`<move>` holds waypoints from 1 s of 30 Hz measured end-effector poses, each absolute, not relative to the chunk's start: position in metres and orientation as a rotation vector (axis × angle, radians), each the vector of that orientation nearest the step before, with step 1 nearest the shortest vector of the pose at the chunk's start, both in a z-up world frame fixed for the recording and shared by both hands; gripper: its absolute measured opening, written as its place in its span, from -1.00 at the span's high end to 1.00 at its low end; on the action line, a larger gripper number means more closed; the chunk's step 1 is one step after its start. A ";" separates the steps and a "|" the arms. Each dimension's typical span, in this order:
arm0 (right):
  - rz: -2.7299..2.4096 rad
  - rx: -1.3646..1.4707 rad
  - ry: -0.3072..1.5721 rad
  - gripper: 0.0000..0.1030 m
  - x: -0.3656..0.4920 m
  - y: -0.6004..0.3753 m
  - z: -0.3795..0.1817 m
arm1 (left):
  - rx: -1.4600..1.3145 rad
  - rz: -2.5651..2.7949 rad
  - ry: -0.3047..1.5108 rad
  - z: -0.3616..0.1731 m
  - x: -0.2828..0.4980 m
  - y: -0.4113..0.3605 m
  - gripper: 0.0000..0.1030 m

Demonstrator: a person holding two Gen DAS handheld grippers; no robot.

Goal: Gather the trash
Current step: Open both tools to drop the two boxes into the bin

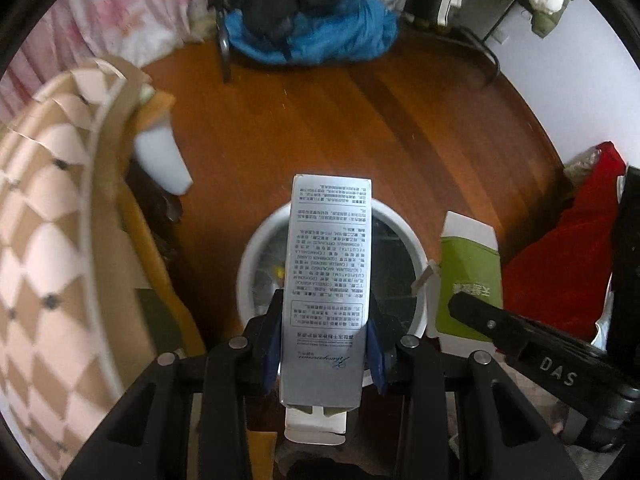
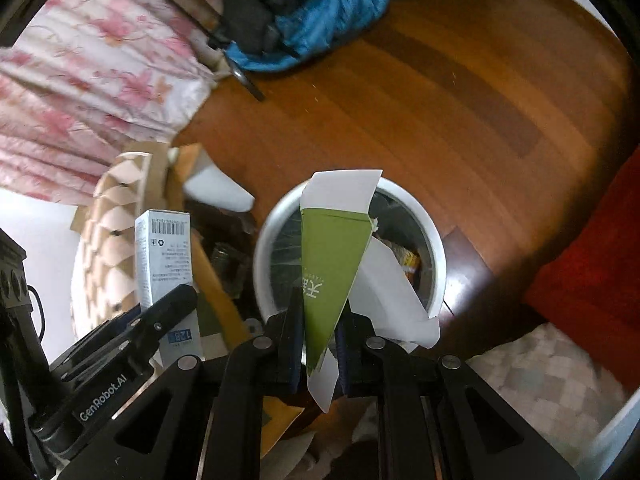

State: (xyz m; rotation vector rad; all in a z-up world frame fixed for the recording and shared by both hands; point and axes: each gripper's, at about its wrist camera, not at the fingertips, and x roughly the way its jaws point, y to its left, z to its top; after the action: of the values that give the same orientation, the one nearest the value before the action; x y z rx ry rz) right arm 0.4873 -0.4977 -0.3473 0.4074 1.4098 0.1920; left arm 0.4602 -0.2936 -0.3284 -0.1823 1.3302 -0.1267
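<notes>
My left gripper (image 1: 325, 344) is shut on a tall silver carton (image 1: 326, 264) with printed text, held above the white round trash bin (image 1: 416, 248) on the wooden floor. My right gripper (image 2: 320, 344) is shut on a flattened green and white carton (image 2: 332, 256), held over the same bin (image 2: 438, 248), which holds wrappers. The green carton (image 1: 470, 276) and the right gripper's finger show at the right of the left wrist view. The silver carton (image 2: 164, 256) and the left gripper show at the left of the right wrist view.
A round tray with a beige diamond pattern (image 1: 44, 208) and cardboard pieces lie left of the bin. A blue jacket (image 1: 320, 36) lies on a chair at the back. Pink floral bedding (image 2: 80, 92) is at left, red cloth (image 1: 568, 264) at right.
</notes>
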 end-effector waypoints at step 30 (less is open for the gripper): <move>-0.065 0.027 1.478 -1.00 0.464 -0.502 -0.341 | -0.134 -0.033 1.328 -0.301 0.430 -0.279 -0.86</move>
State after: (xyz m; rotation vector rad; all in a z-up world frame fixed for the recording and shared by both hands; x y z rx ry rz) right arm 0.4643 -0.5022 -0.3407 0.0267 1.4781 -0.0653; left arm 0.4304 -0.2790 -0.3013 -0.1336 1.3277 -0.0332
